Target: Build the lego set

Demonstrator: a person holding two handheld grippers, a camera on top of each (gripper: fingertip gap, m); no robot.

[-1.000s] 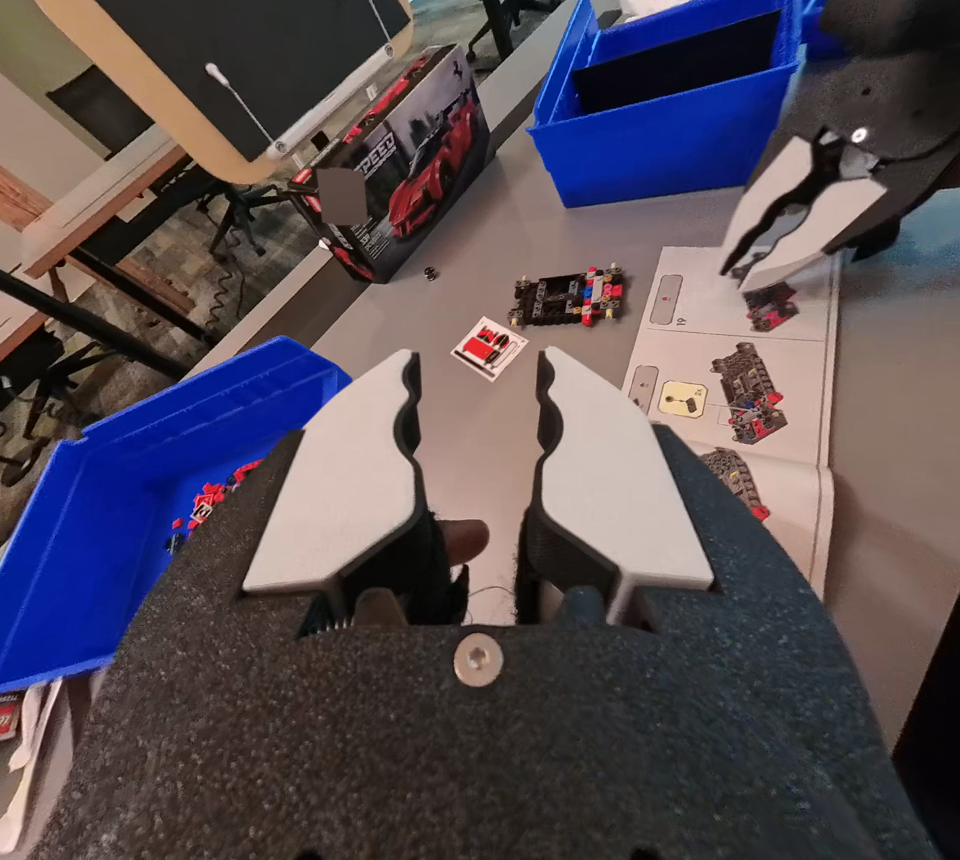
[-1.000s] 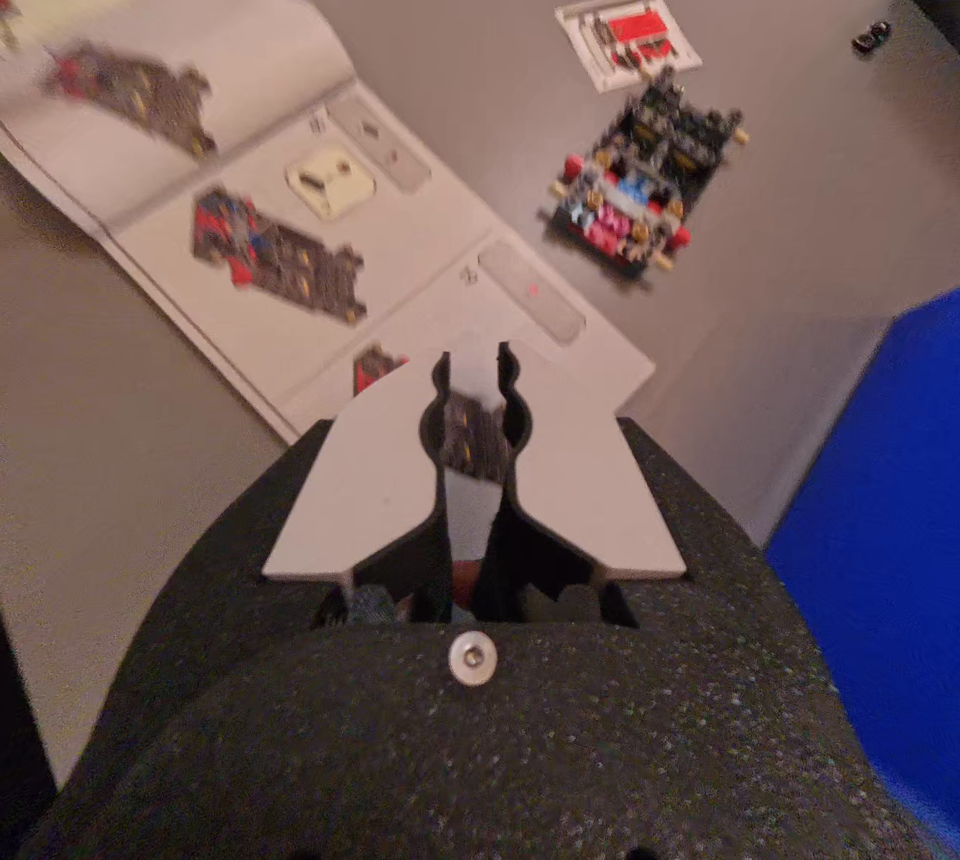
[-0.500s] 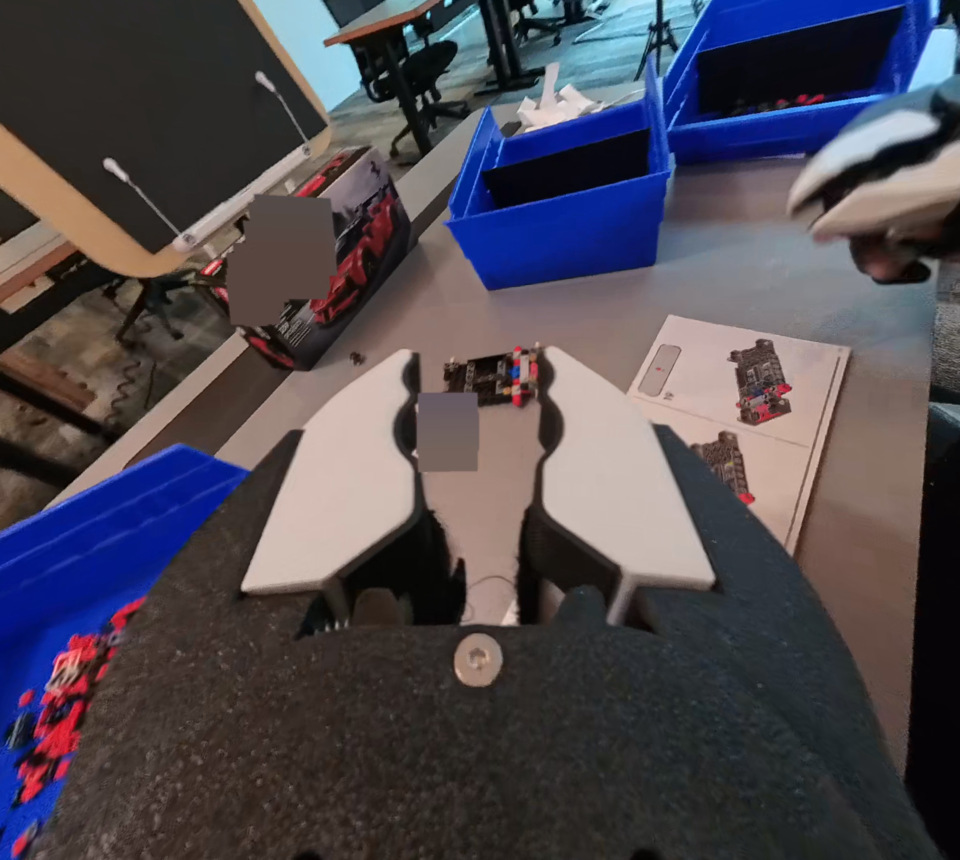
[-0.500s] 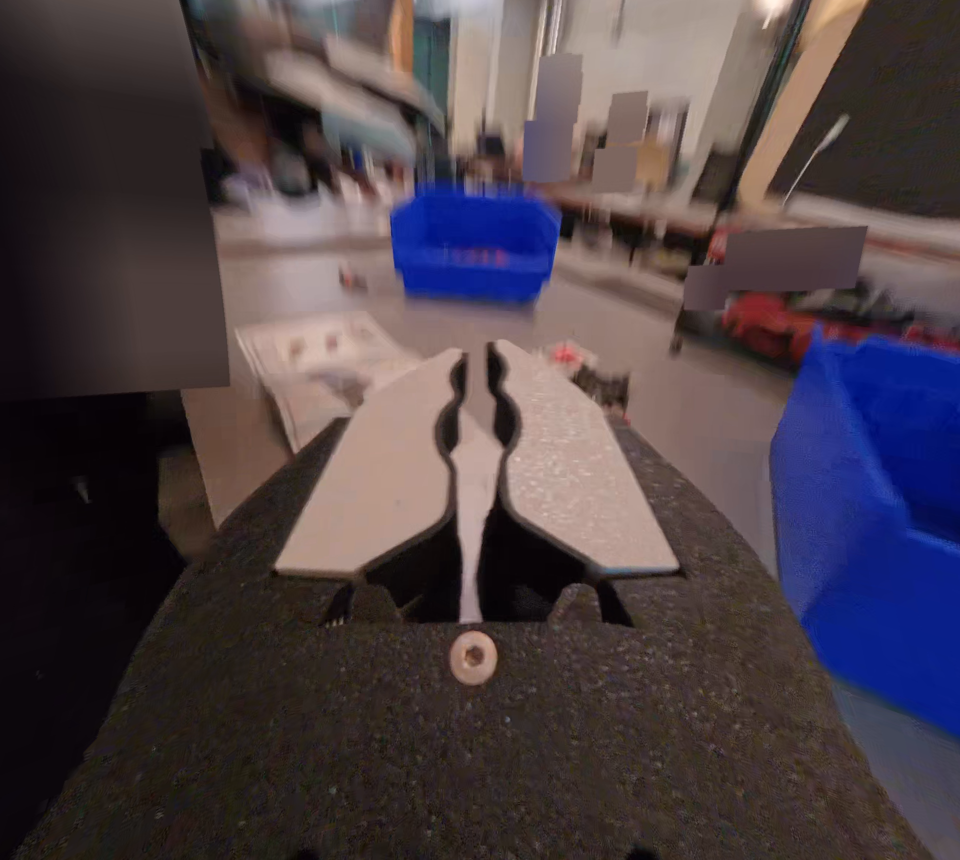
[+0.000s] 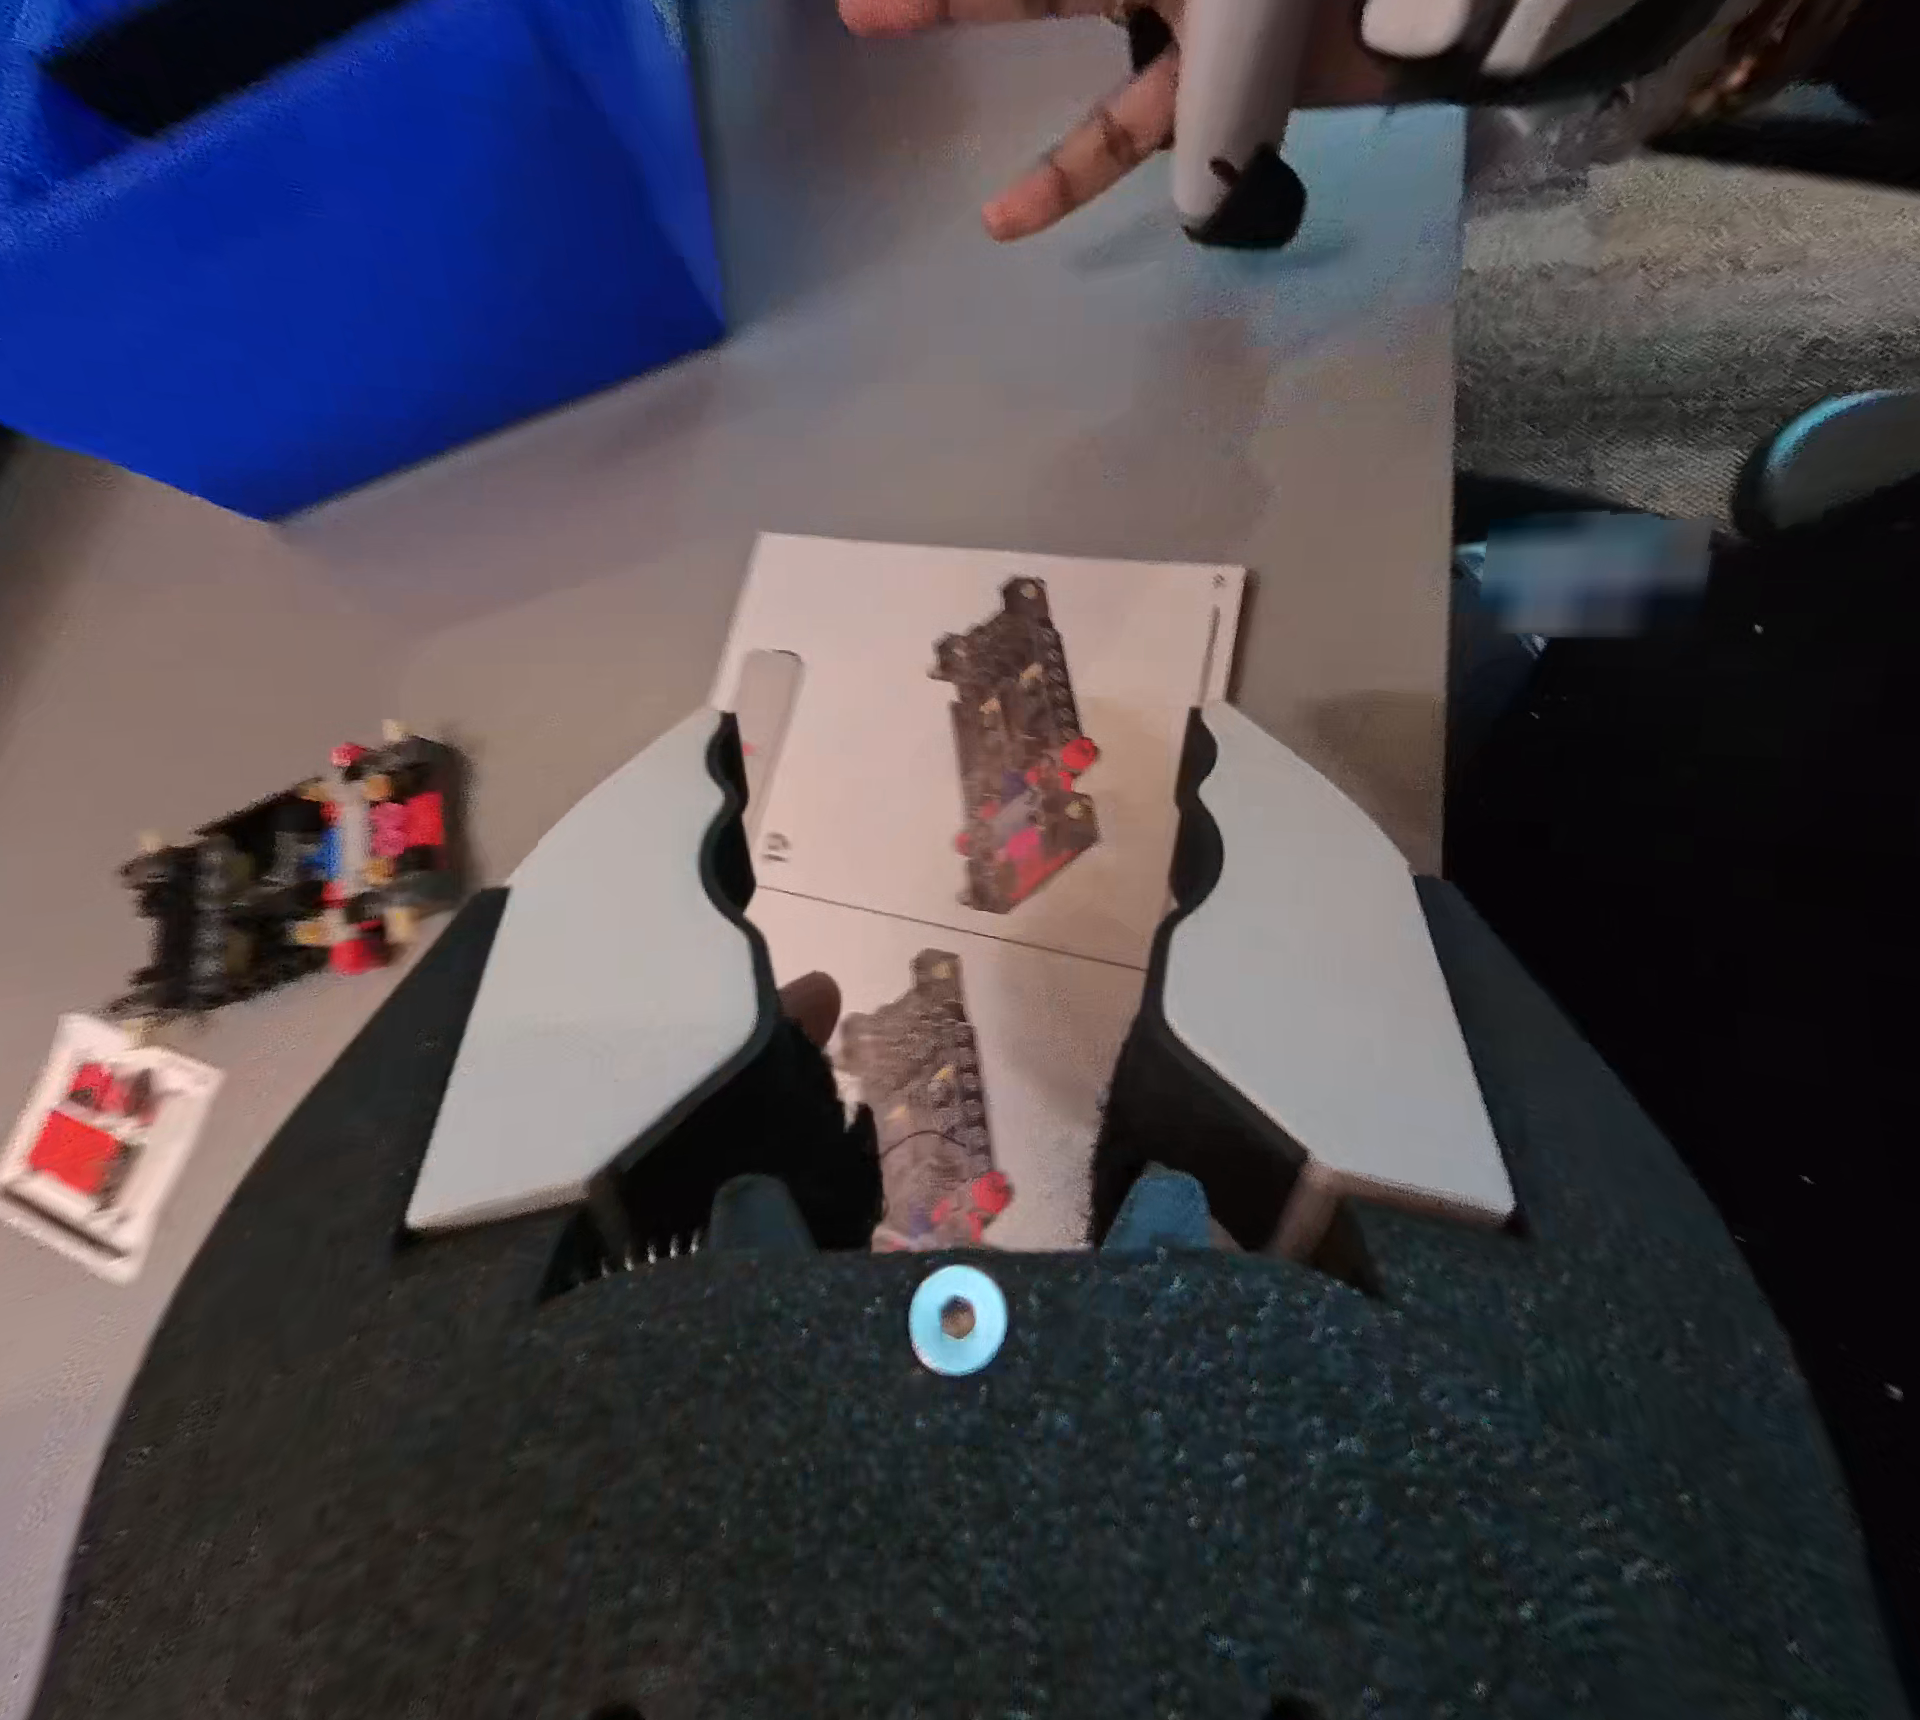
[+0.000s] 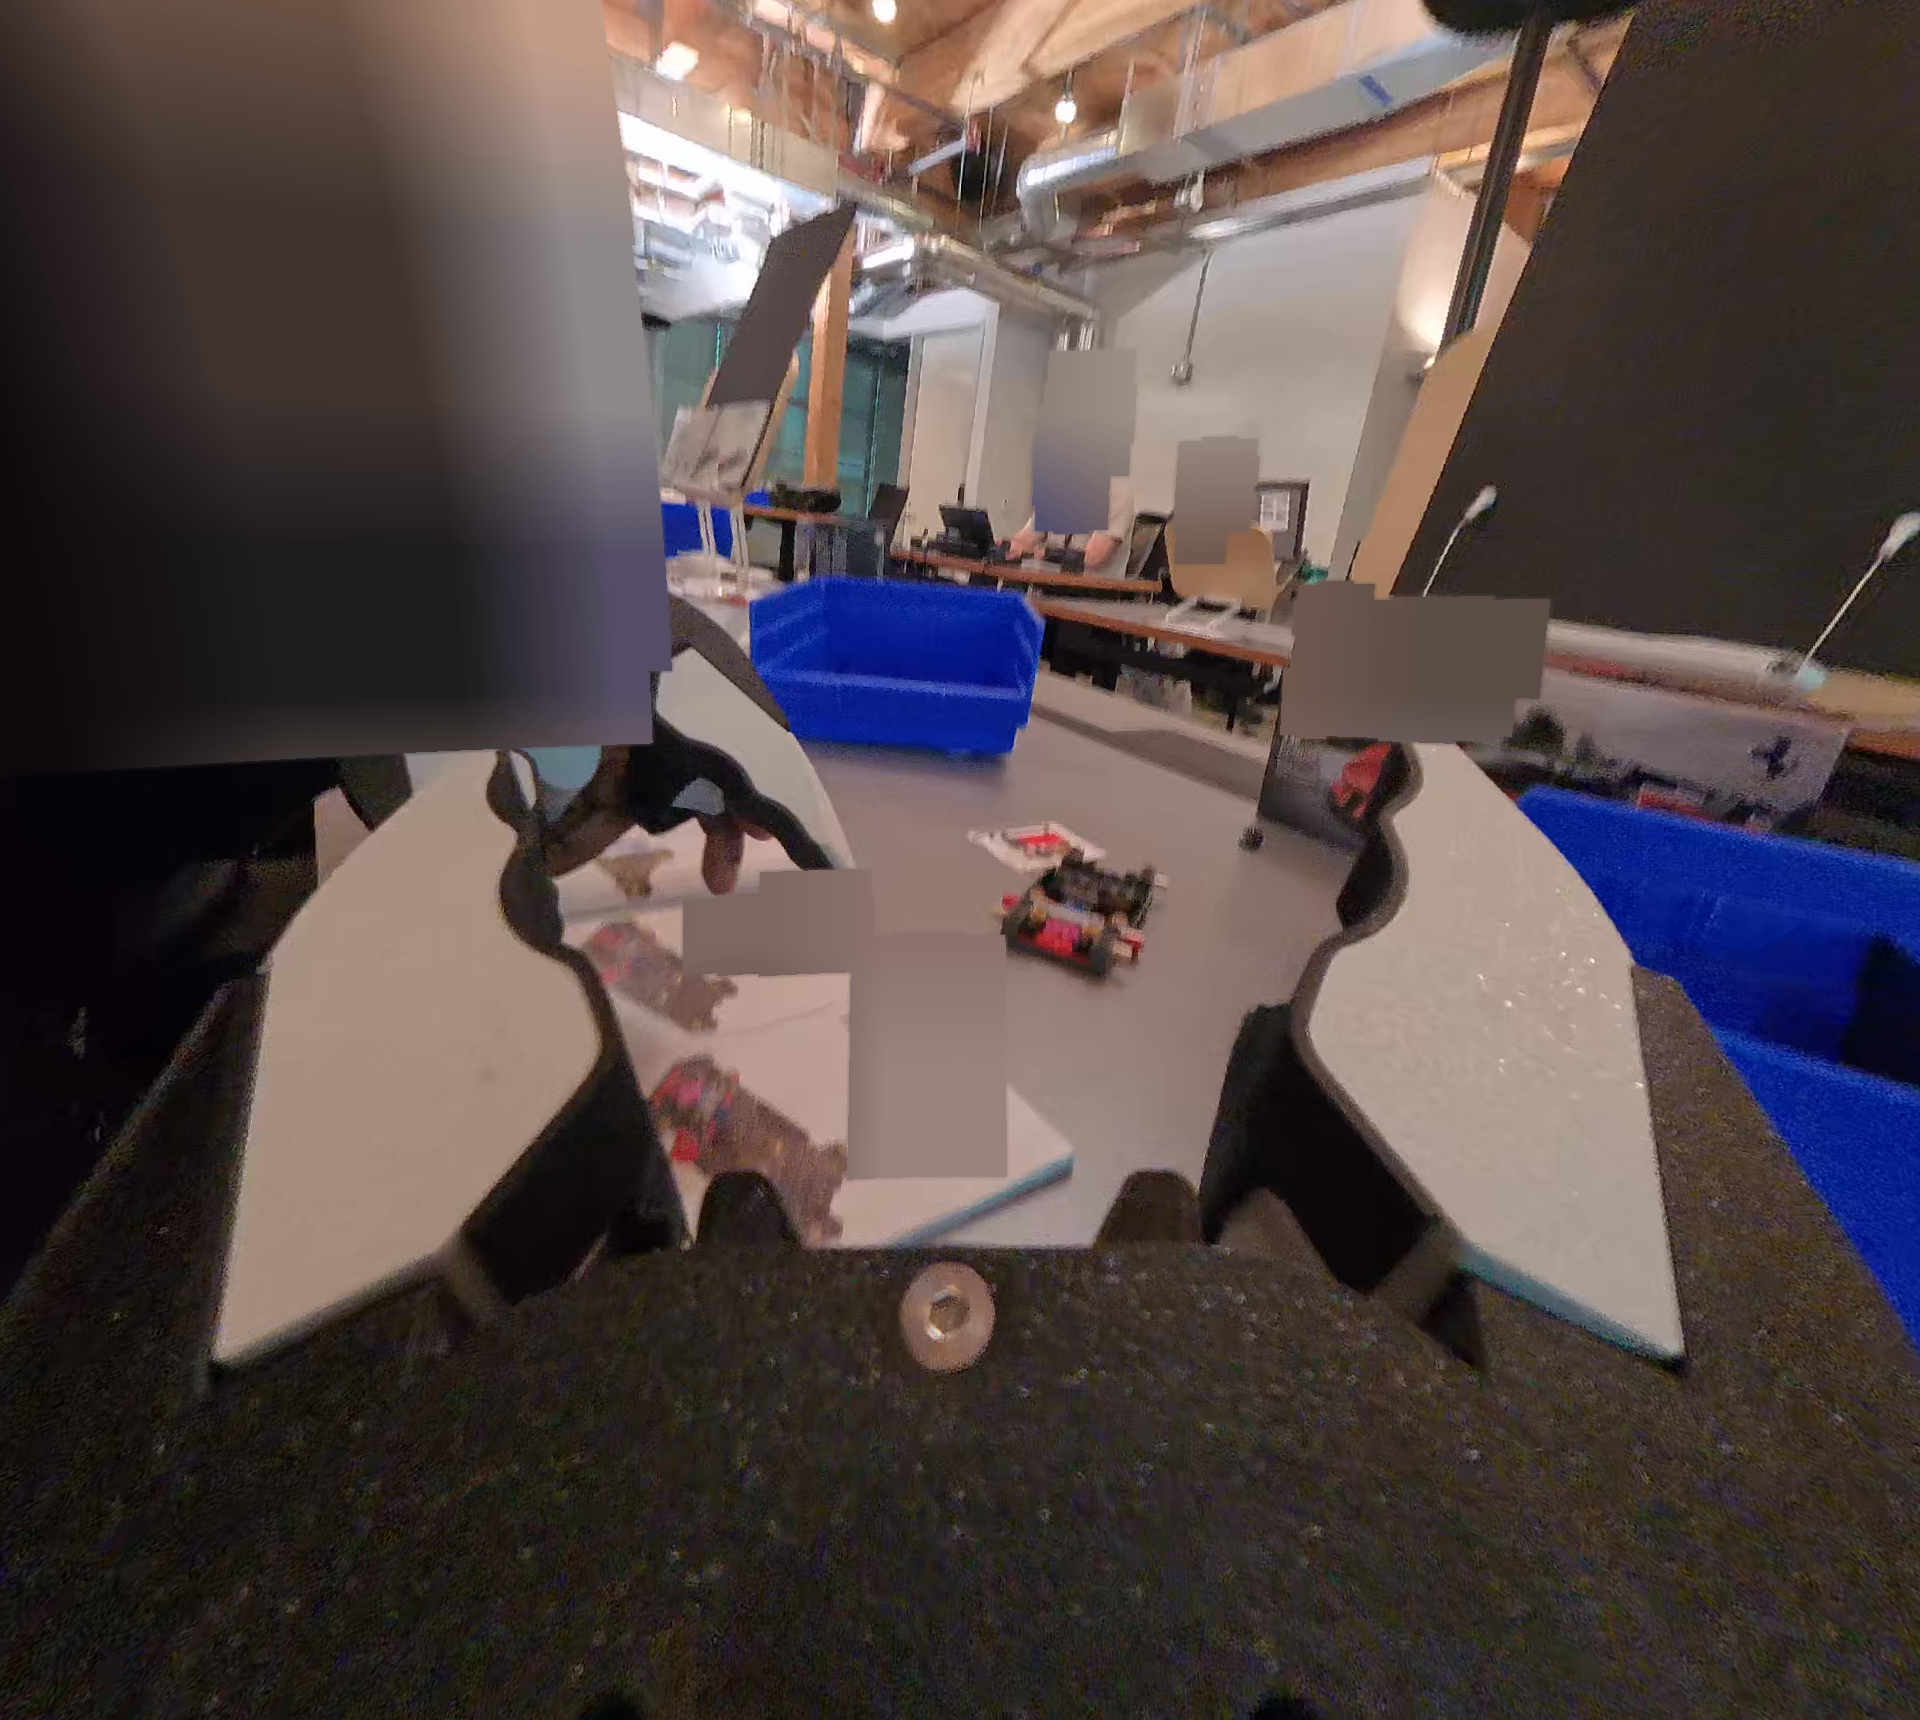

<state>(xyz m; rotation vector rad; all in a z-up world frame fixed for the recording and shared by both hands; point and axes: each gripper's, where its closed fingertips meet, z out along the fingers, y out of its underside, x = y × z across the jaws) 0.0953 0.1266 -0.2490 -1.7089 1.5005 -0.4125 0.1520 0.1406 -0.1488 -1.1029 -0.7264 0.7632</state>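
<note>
My left gripper [image 5: 961, 735] is open and empty, held above the open instruction booklet [image 5: 1091, 683] on the grey table. The part-built black and red Lego chassis [image 5: 301, 870] lies left of it, with a sticker sheet [image 5: 94, 1140] nearer me. My right gripper [image 6: 951, 787] is open wide and empty, held low and looking level across the table. The chassis [image 6: 1081, 912], the sticker sheet [image 6: 1029, 839] and the booklet [image 6: 748, 1026] lie ahead of it. In the left wrist view the right gripper [image 5: 1351, 60] hangs at the top right, with a hand's fingers spread beside it.
A blue bin [image 5: 312, 216] stands at the back left of the booklet. Another blue bin [image 6: 894, 673] is across the table and one [image 6: 1766, 943] is close on the right. The Lego box [image 6: 1662, 745] stands behind. The table edge [image 5: 1449, 527] runs just right of the booklet.
Both grippers have opened wider; the right one was nearly shut. My left gripper swung right and tipped down over the booklet. My right gripper rose from the booklet to look level across the table.
</note>
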